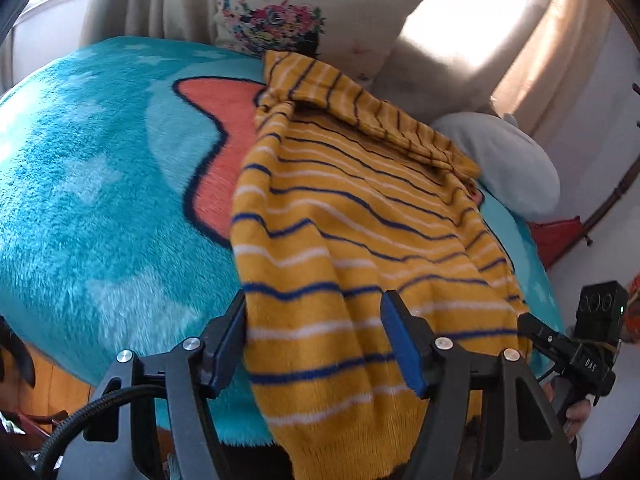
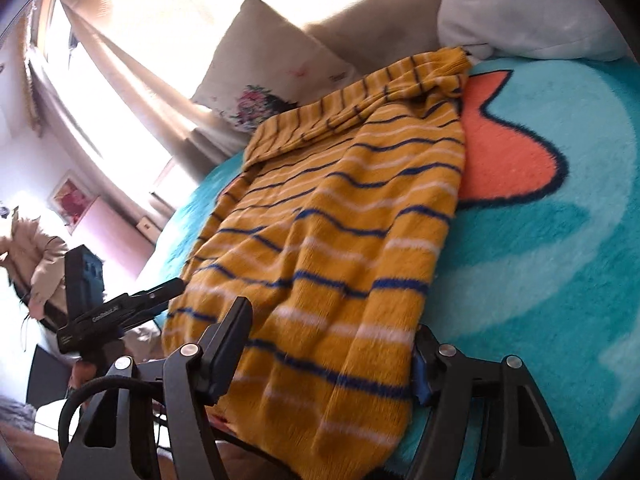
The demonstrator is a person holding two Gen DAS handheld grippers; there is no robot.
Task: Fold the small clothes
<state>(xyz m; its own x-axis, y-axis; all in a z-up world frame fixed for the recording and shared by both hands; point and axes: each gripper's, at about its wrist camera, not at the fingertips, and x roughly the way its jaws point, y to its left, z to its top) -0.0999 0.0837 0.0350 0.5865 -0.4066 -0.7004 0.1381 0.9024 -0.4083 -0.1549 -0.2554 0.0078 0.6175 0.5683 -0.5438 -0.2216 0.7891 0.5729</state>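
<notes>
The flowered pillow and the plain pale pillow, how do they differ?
The flowered pillow is cream with a bright print; the plain pillow is pale grey, unprinted. The flowered pillow stands propped up; the plain pillow lies low. Both sit beyond the striped sweater on the bed.

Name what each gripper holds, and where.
Both straddle the sweater's near hem: left gripper and right gripper, jaws wide. Whether either pinches it cannot be told.
</notes>
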